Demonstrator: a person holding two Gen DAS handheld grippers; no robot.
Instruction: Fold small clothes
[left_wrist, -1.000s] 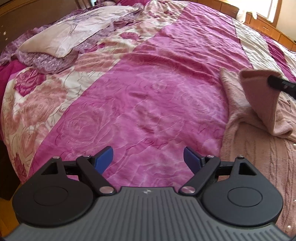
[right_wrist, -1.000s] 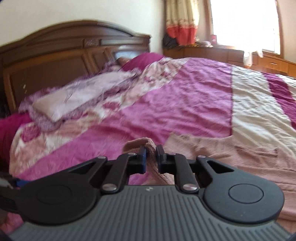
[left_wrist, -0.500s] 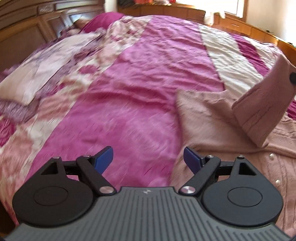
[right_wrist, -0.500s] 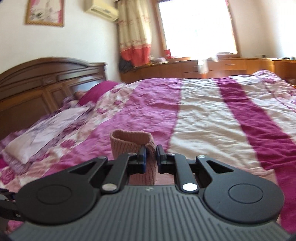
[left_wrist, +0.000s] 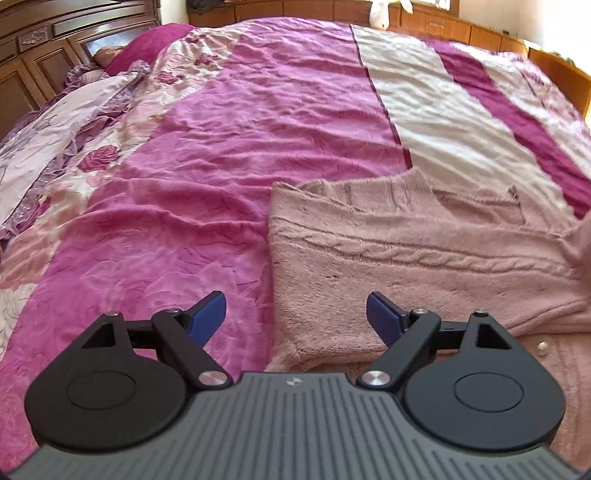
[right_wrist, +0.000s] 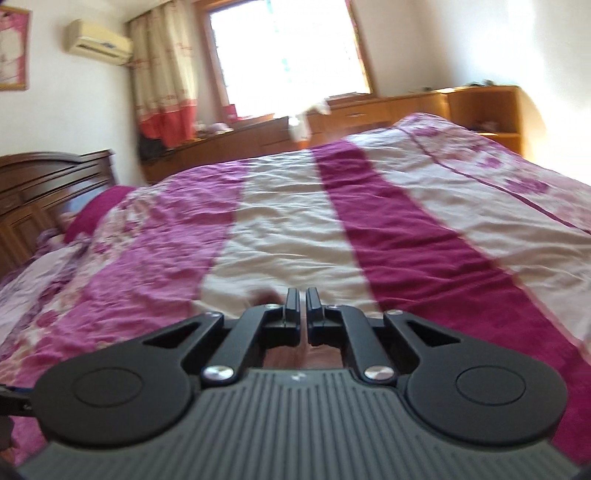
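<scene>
A pink cable-knit cardigan (left_wrist: 406, 258) lies flat on the bed, with pearl buttons at its lower right. My left gripper (left_wrist: 295, 306) hovers open over the cardigan's left edge, its blue pads (left_wrist: 208, 314) holding nothing. At the right edge of the left wrist view a blurred pink sleeve (left_wrist: 583, 240) rises off the garment. My right gripper (right_wrist: 303, 299) is shut, and pink knit sleeve (right_wrist: 320, 352) shows between and below its fingers. It looks across the bed, well above the cover.
A magenta and cream bedspread (left_wrist: 221, 129) covers the wide bed. A floral pillow (left_wrist: 48, 140) and the dark wooden headboard (left_wrist: 37, 55) are at the left. Low wooden cabinets (right_wrist: 369, 110) and a curtained window (right_wrist: 288, 48) stand beyond the far side.
My left gripper swung right, from bare bedspread to over the cardigan's left edge. My right gripper carried the sleeve to the right and turned toward the window, so the sleeve now shows less.
</scene>
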